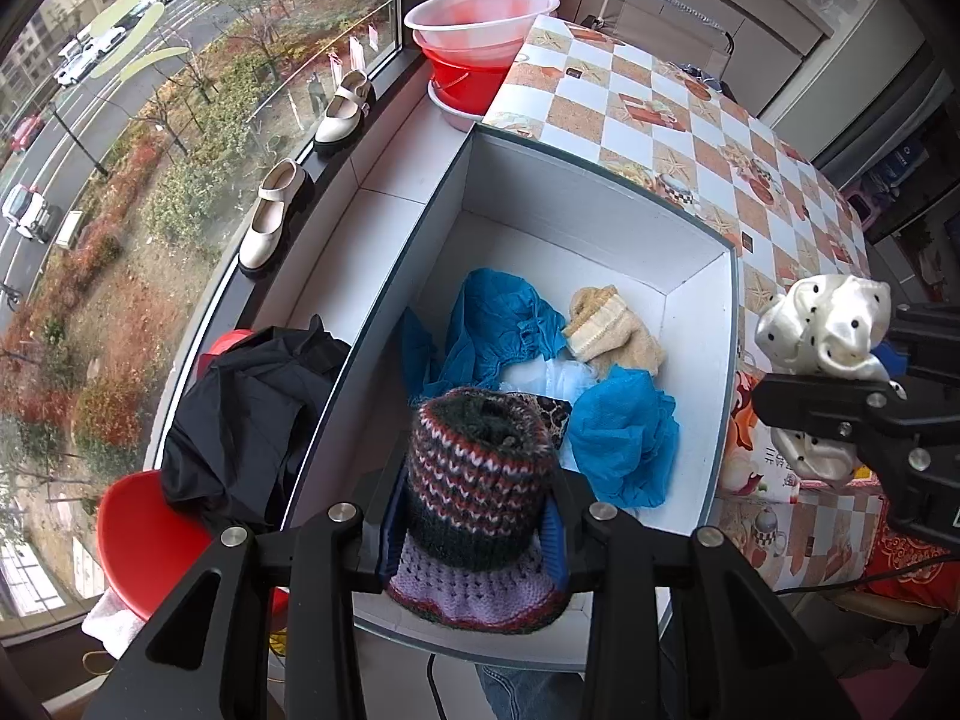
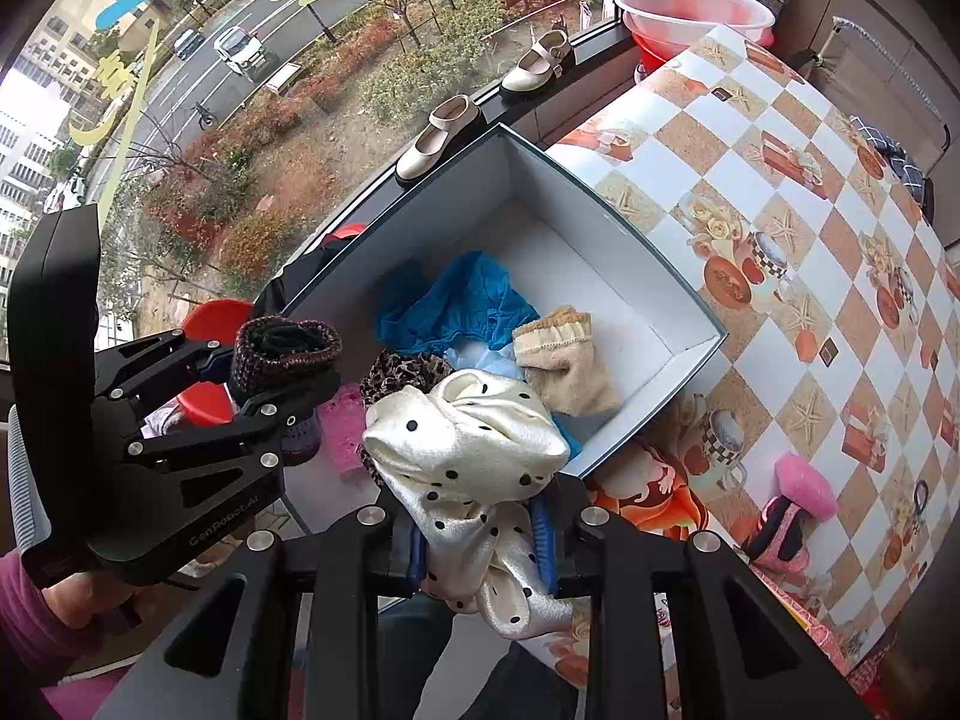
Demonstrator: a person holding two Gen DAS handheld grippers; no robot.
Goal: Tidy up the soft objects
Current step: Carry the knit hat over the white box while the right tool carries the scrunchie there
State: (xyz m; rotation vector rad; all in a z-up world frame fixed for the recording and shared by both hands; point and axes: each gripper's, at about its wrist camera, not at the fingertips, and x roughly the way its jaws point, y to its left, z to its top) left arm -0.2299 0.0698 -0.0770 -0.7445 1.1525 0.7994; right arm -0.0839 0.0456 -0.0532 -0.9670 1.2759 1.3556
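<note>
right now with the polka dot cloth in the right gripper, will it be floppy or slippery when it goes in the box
Probably floppy: the polka dot cloth bunches above the right gripper and a tail droops below. Its satin sheen suggests it may slip. It looks light, so it should settle loosely in the box.

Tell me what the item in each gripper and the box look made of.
Striped hat, left gripper: knitted yarn, visible stitch rows. Polka-dot cloth, right gripper: likely satin, glossy sheen. Box: seemingly cardboard, matte white inside, thin straight walls.
</note>
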